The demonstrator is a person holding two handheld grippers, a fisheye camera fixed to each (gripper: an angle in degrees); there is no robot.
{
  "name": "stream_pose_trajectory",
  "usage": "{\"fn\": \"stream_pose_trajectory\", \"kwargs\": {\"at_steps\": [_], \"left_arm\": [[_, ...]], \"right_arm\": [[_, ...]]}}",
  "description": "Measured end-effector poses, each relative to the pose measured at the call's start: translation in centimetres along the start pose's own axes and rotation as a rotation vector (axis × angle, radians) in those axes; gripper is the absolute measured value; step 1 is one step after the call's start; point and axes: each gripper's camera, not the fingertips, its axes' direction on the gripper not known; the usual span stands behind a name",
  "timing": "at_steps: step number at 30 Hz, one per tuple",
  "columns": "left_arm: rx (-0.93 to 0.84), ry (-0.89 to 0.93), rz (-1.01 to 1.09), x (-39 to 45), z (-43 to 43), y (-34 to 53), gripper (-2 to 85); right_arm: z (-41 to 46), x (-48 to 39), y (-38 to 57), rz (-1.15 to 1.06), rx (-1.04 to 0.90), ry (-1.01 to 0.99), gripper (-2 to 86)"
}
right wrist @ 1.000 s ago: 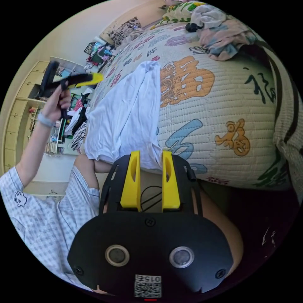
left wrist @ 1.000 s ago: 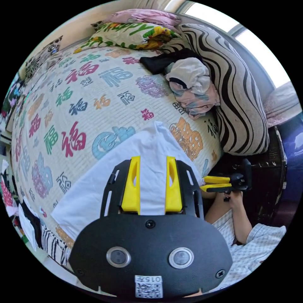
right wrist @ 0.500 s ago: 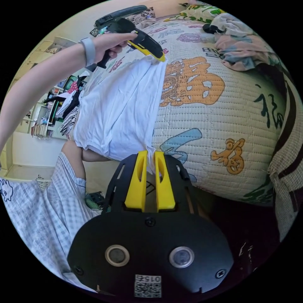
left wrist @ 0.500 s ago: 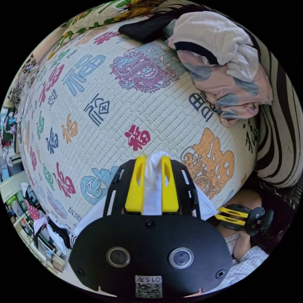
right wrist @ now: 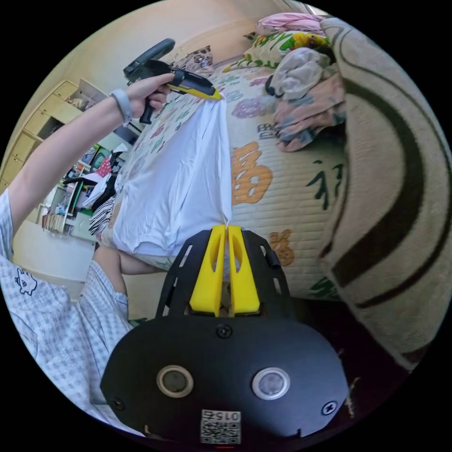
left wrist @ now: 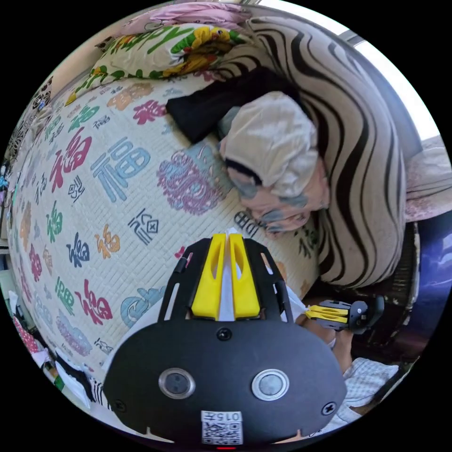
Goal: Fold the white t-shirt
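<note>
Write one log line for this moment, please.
left claw: shut on shirt | right claw: shut on shirt | shirt: on bed

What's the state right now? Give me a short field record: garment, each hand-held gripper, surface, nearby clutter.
garment: plain white cotton t-shirt, spread on the bed, one edge lifted taut
left hand-held gripper: shut on the shirt's far corner
right hand-held gripper: shut on the shirt's near corner
surface: cream quilted bedspread with coloured characters
clutter: crumpled pink-and-white clothes pile, black folded garment, striped cushion
</note>
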Motion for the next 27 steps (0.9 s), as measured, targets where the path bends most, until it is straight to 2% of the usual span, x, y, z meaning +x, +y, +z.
{"fn": "stream_pose_trajectory", "kwargs": {"at_steps": [4,6,11,13,18,20,27], "left_arm": [[0.092,0.088,0.040,-1.7,-3.6,-0.2,0.1],[0.124,0.135,0.043,-3.5,-5.1,1.0,0.2],[0.225,0.353,-0.016,-13.8,-9.9,9.2,0.1],[0.251,0.383,-0.030,-17.5,-11.3,13.0,0.1],[0.299,0.368,-0.105,-26.8,-14.0,23.8,0.0],[0.324,0.382,-0.197,-31.9,-14.0,28.9,-0.1],[0.287,0.427,-0.454,-43.5,-9.1,40.0,-0.1]], "right_arm": [[-2.8,0.0,-0.8,-0.019,0.054,0.042,-0.2],[-3.6,-2.5,-1.0,-0.097,0.066,0.030,-0.1],[-1.1,-10.4,-0.7,-0.305,0.066,-0.060,0.0],[0.8,-13.8,-0.5,-0.384,0.052,-0.124,0.0],[10.0,-23.0,-0.7,-0.558,-0.080,-0.316,0.0],[13.9,-25.5,-0.9,-0.584,-0.139,-0.354,0.0],[30.3,-32.6,-0.8,-0.612,-0.410,-0.420,0.2]]}}
